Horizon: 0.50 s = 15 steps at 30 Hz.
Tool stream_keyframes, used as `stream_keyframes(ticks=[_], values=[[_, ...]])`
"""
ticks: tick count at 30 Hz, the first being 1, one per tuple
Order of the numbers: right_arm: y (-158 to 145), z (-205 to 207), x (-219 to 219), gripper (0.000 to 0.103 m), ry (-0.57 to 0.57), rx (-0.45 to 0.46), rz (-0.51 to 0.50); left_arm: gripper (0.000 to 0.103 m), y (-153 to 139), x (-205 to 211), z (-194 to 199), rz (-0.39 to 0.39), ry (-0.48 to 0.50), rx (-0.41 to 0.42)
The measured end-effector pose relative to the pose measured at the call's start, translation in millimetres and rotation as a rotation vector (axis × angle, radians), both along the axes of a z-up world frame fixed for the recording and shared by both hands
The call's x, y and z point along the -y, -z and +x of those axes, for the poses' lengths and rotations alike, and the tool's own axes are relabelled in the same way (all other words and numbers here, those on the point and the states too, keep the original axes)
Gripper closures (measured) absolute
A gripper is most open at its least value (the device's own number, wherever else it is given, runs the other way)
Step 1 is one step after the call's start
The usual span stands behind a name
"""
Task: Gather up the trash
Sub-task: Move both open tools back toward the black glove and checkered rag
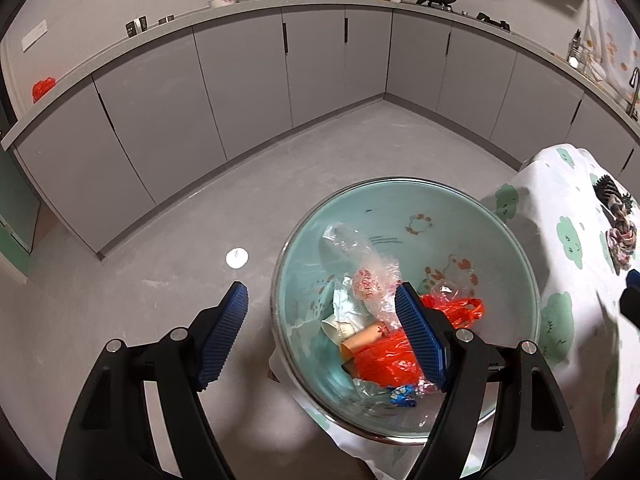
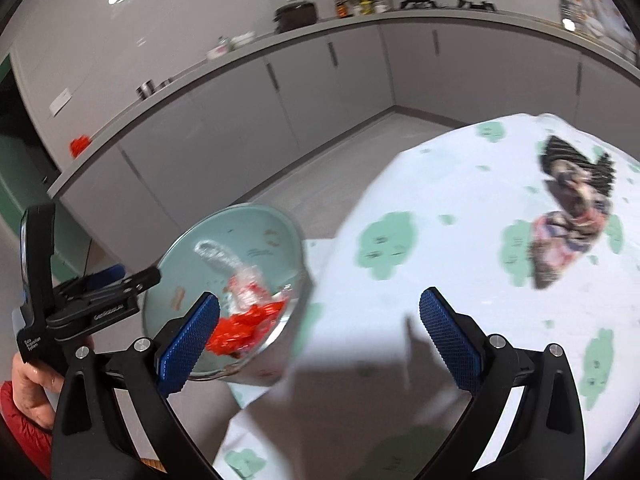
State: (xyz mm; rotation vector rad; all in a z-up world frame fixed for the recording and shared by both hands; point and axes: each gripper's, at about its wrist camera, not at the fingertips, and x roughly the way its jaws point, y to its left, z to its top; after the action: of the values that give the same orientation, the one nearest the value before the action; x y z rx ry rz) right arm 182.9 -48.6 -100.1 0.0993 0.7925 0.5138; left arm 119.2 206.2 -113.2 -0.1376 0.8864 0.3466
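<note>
A pale green basin holds trash: clear plastic wrap, an orange-red bag, a paper cup and a small blue wrapper. My left gripper is open and straddles the basin's near-left rim, one finger inside over the trash, the other outside. In the right wrist view the basin is at the left and blurred. My right gripper is open over the white, green-patterned tablecloth with nothing between its fingers. A crumpled dark and multicoloured piece lies further along the table.
Grey floor stretches to grey kitchen cabinets along the back walls. A small white disc lies on the floor. A hand in a red sleeve holds the left gripper. Pots stand on the counter.
</note>
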Motion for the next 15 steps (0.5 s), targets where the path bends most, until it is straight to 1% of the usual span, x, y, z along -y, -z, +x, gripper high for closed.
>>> stream_keyframes(ticks=[7,12,15], values=[[-4.7,1.7,40.7,0.005,0.123,0.007,0.005,0.028,-13.0,20.9,7.0,0.004,0.036,0.023],[-8.8,2.7,65.4,0.005,0.205,0.026,-0.030,0.028,-26.5,52.2,18.5,0.008,0.100,0.049],[-15.6,1.6,88.6,0.005,0.295,0.060,-0.058,0.028,-33.7,80.3,28.5,0.007,0.167,0.068]])
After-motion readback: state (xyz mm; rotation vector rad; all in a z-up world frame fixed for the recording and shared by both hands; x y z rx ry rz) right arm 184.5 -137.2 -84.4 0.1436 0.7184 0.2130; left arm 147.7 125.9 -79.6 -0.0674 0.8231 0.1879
